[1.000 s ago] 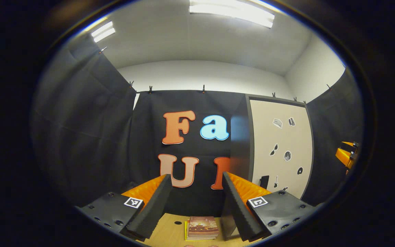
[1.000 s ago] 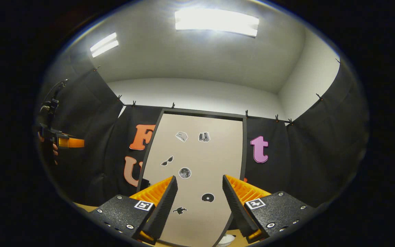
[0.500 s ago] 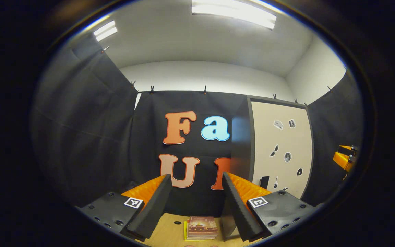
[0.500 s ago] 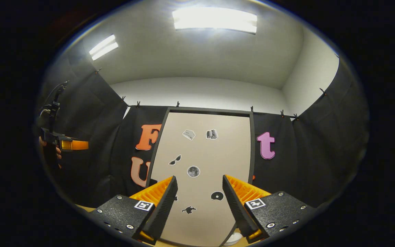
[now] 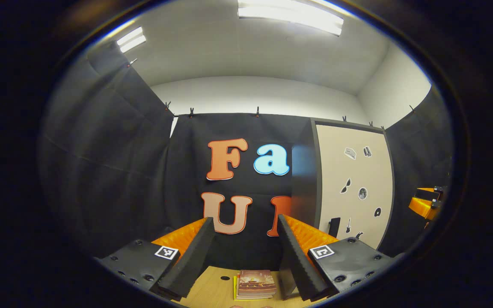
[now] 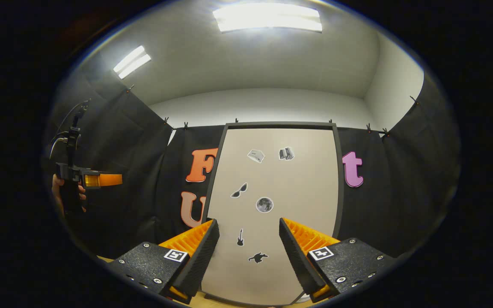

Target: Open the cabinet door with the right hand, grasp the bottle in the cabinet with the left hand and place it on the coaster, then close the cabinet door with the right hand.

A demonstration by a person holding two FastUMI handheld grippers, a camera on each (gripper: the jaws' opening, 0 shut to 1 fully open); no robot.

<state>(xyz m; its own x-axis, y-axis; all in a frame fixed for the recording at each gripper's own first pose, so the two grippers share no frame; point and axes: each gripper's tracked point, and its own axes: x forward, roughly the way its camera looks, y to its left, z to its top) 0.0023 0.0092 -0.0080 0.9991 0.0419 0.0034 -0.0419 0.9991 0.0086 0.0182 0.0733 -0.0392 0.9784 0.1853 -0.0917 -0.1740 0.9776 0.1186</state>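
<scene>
The cabinet door (image 6: 276,205) is shut, so the first job, opening it, is not done yet. It is a tall, pale door with small black stickers on it, and it stands straight up and down.

The right hand-held gripper (image 6: 248,252) points right at the door. Its two fingers are spread wide and nothing is between them. The door sits straight ahead of it, in the gap between the fingers. It looks near, but it is not touching.

The small dark handle (image 5: 334,226) shows in the left gripper view, low down on the door's left edge. It runs up and down, like the door. So I think the right hand-held gripper has to go down and to the left to reach it.

The left hand-held gripper (image 5: 242,252) is also wide open and holds nothing. It points at the black cloth wall, and the door is off to its right. Below it is the wooden surface (image 5: 212,291) with a small stack of books (image 5: 255,284).

The right one is nearer to the door. The bottle must be inside the cabinet, hidden behind the door. I cannot see a coaster for sure.
</scene>
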